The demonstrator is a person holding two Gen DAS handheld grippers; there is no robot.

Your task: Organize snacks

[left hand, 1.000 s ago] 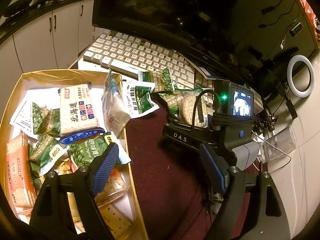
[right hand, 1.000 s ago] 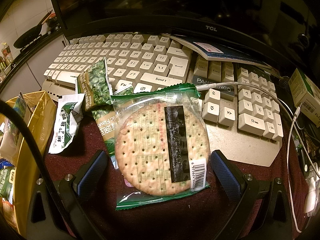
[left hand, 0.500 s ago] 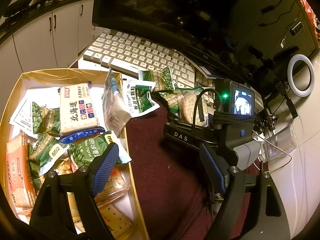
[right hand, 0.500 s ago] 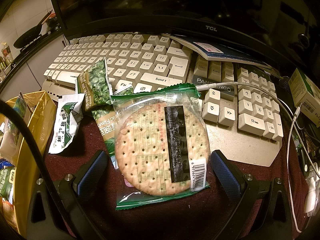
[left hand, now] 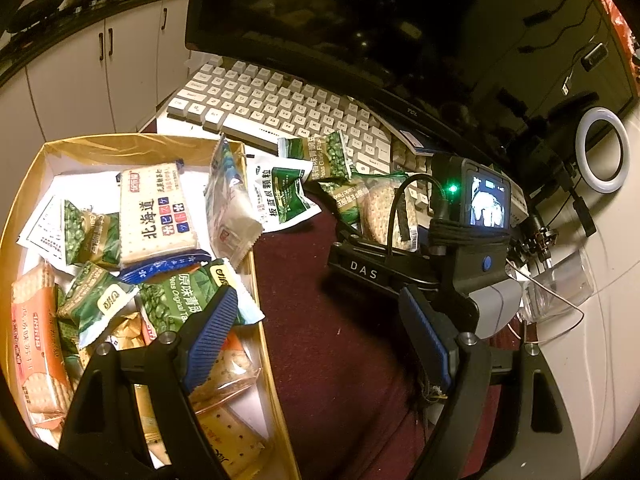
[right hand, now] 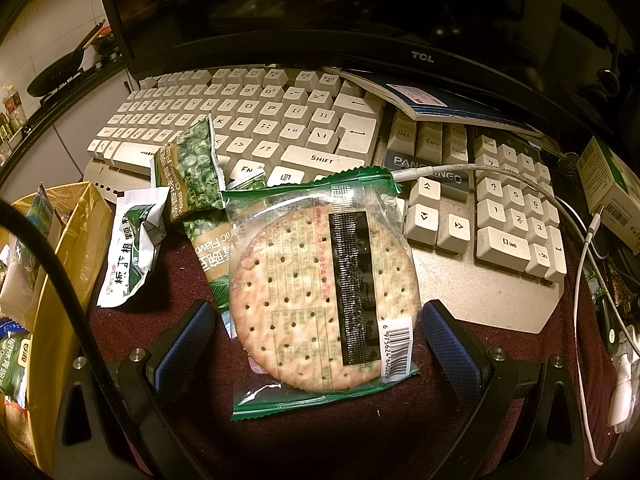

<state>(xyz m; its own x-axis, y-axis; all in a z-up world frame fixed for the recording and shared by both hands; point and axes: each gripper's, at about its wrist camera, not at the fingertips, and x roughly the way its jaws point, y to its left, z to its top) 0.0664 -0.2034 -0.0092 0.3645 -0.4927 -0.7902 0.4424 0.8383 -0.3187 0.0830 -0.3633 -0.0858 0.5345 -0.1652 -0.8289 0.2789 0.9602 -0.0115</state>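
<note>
Right wrist view: the right gripper (right hand: pixel 318 330) is standing spread wide, its blue pads sitting on either side of a round cracker packet (right hand: pixel 326 296) with a gap showing on each side, so nothing is being clasped. The packet is lying flat in frame centre on the dark red cloth of the table (right hand: pixel 340 440), barcode toward lower right, its top edge resting on the front of a white keyboard (right hand: pixel 280 120). Just left of it, partly tucked beneath, a green pea packet (right hand: pixel 214 254) is lying on the cloth; another pea packet (right hand: pixel 192 168) is leaning on the keyboard's front edge above it, and a white-and-green sachet (right hand: pixel 134 248) is lying further left, beside the yellow wall of a box (right hand: pixel 70 280). A white cable (right hand: pixel 576 280) is trailing down the right side. Left wrist view: the left gripper (left hand: pixel 320 340) is also standing released, holding nothing, its left pad hanging over the gold-rimmed box (left hand: pixel 256 280) at frame left and its right pad over the red cloth. The box is holding a jumble of snacks, among them a cream cracker pack (left hand: pixel 156 212) and an orange cracker pack (left hand: pixel 36 340). The other gripper's camera body is showing at centre right, a ring light (left hand: pixel 604 150) at upper right.
</note>
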